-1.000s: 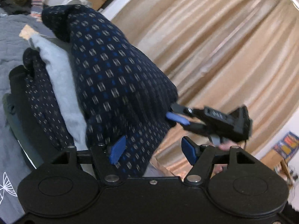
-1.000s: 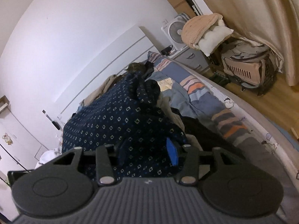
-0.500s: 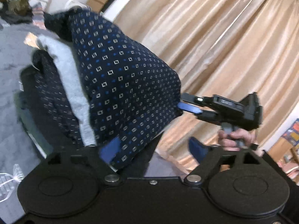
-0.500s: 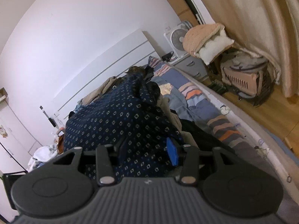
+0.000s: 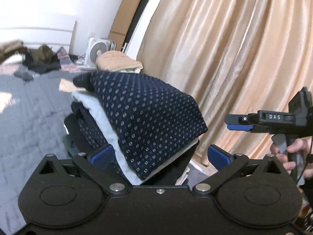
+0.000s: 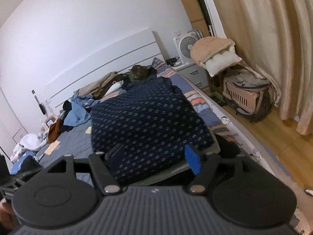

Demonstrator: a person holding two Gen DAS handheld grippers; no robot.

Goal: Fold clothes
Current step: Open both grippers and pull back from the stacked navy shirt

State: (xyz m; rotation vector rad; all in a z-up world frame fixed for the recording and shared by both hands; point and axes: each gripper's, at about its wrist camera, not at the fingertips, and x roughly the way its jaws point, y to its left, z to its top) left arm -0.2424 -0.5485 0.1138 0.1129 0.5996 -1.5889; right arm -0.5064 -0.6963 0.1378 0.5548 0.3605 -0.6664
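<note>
A folded navy garment with small square dots (image 5: 148,115) lies on top of a stack of folded clothes, over a pale grey layer (image 5: 93,105). It also fills the middle of the right wrist view (image 6: 148,121). My left gripper (image 5: 160,155) is open, its blue pads either side of the stack's near corner. My right gripper (image 6: 154,156) is open at the garment's near edge. It also shows in the left wrist view (image 5: 238,123), clear of the garment to the right.
The stack sits on a bed with a grey-blue quilt (image 6: 78,137) strewn with loose clothes (image 6: 78,107). A cat (image 6: 138,73) lies near the headboard. Beige curtains (image 5: 234,49), a white fan (image 6: 185,46), a pet carrier (image 6: 244,96) and wooden floor (image 6: 273,137) are to the right.
The navy garment, held up by both grippers a second ago, now lies flat on the stack. Both grippers have opened, and the right one has pulled back from the cloth.
</note>
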